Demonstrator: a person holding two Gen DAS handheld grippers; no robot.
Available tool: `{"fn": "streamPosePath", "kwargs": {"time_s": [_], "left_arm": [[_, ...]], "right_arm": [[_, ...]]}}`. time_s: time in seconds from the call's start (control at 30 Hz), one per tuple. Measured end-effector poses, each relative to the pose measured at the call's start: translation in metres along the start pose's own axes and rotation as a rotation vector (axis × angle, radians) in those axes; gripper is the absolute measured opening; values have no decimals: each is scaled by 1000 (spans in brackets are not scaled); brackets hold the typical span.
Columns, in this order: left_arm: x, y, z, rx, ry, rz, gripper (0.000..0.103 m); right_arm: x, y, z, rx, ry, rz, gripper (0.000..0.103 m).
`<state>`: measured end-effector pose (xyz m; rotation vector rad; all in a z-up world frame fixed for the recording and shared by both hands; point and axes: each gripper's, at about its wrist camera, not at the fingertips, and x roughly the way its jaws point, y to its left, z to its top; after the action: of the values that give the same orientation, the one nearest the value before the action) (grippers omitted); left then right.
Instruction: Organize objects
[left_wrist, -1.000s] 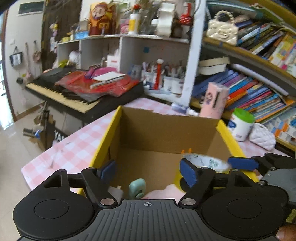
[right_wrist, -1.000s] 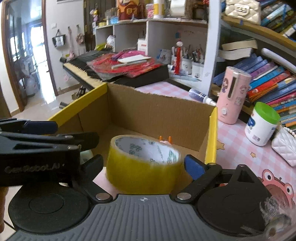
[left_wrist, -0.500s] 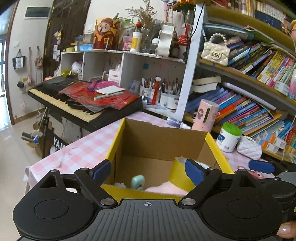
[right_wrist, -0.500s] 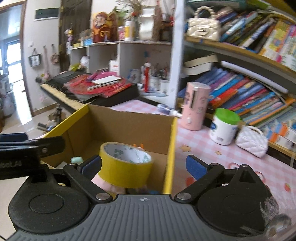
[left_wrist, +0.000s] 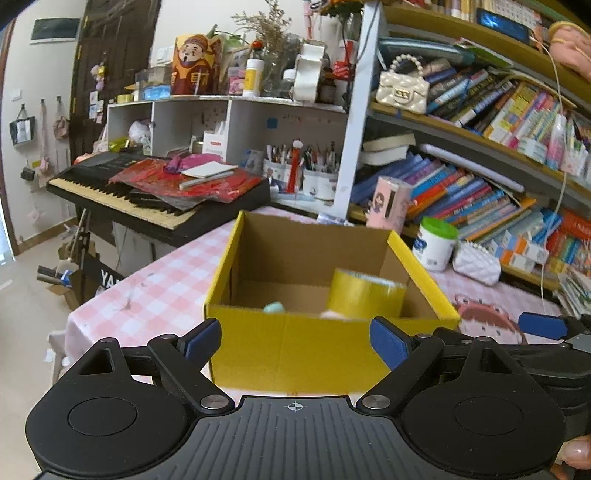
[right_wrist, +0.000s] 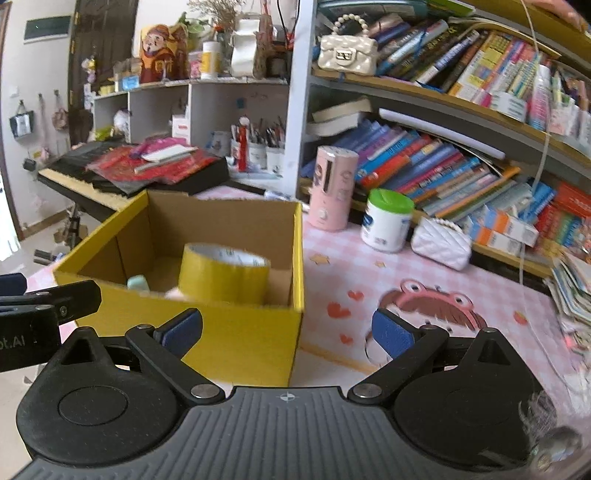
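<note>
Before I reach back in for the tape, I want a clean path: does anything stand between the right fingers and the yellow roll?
Yes: the box's near wall stands between the open right gripper and the tape roll inside.

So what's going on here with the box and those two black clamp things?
A person is tidying a desk with a hand-held tool in each hand. The roll of yellow tape sits inside the yellow cardboard box, beside a small mint-green item. The left tool and the right tool are both open and empty, just in front of the box. A green-lidded jar and a pink cylinder stand on the pink checked tablecloth.
</note>
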<state>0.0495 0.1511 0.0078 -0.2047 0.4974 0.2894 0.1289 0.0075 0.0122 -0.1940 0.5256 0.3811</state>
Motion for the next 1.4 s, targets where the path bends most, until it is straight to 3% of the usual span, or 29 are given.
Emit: {"fn": "streamPosePath", "kwargs": {"time_s": [0.3, 0.63, 1.0, 1.4], "left_arm": [[-25, 8, -24, 23, 46, 11, 95], [-49, 14, -41, 35, 60, -11, 96], [-63, 5, -62, 88, 108, -74, 96], [-66, -29, -74, 172, 134, -188, 96]], "right_arm": [[-31, 21, -38, -19, 59, -90, 101], [-63, 34, -65, -30, 87, -113, 102], [-92, 32, -90, 12, 106, -158, 103], [-118, 7, -111, 98, 120, -248, 103]]}}
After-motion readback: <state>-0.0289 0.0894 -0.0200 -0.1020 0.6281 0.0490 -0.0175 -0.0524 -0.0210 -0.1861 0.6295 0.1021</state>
